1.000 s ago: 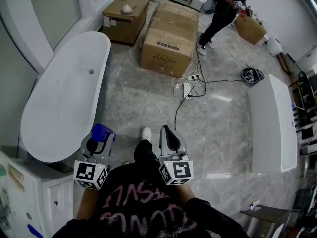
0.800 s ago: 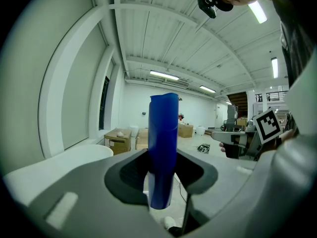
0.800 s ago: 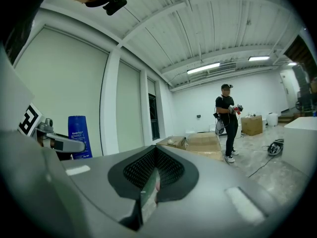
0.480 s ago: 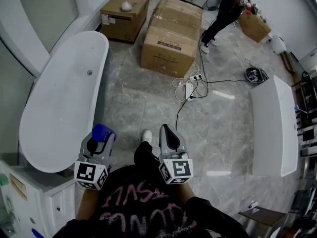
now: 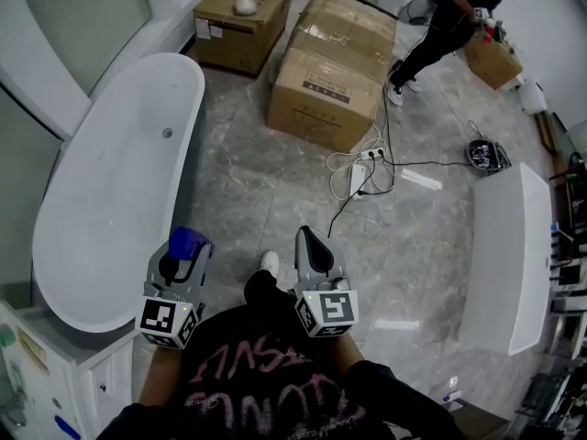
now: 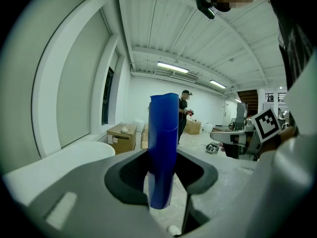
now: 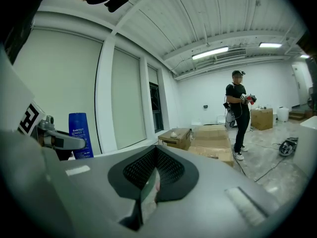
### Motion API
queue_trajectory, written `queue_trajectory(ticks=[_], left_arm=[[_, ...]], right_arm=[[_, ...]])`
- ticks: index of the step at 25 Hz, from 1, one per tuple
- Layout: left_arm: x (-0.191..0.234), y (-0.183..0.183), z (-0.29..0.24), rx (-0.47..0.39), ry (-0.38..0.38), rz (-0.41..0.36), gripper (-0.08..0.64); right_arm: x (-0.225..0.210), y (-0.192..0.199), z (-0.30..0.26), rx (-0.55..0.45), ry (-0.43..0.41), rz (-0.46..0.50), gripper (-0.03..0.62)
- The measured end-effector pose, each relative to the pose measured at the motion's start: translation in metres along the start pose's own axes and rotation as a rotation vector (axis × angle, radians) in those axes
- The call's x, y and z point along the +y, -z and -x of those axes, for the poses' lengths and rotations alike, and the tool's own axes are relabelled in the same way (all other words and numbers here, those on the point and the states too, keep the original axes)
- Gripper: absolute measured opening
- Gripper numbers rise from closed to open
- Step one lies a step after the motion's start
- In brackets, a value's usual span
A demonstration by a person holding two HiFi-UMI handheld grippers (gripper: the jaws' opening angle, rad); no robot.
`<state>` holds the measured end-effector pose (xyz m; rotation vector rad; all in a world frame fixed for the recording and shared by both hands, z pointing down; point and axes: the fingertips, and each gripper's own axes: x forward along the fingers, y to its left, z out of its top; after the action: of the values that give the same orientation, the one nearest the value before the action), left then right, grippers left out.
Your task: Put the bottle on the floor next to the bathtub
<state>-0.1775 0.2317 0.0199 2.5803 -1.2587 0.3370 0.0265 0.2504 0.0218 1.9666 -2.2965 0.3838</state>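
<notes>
My left gripper (image 5: 181, 257) is shut on a blue bottle (image 5: 190, 243), held upright at waist height beside the near end of the white bathtub (image 5: 110, 172). In the left gripper view the bottle (image 6: 163, 148) stands between the jaws and hides what is past it. My right gripper (image 5: 315, 252) is shut with nothing between its jaws, level with the left one over the marble floor (image 5: 275, 191). The right gripper view shows the bottle (image 7: 80, 135) at its left with the left gripper's jaw in front of it.
Cardboard boxes (image 5: 335, 71) stand past the tub's far end. A power strip with cables (image 5: 359, 168) lies mid-floor. A second white tub (image 5: 509, 246) is at the right. A person (image 5: 449, 21) stands at the back. A white cabinet (image 5: 55, 374) is at my left.
The head view has shifted a little, so the tub and boxes sit slightly farther right and lower. Both grippers keep their places, and the person at the back has stepped right.
</notes>
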Motion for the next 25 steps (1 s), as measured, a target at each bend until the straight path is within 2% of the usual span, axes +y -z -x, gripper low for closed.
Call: queue_trajectory(ticks=[14,25], left_arm=[[0.008,-0.034,-0.107,0.039,-0.057,-0.025,0.167],[0.023,-0.036,-0.141,0.047,-0.076,-0.013,0.167]], right_arm=[[-0.077,-0.020,-0.099,0.019,-0.069,-0.026,0.026],[-0.090,-0.011,-0.124,0.060,-0.101,-0.007,0.026]])
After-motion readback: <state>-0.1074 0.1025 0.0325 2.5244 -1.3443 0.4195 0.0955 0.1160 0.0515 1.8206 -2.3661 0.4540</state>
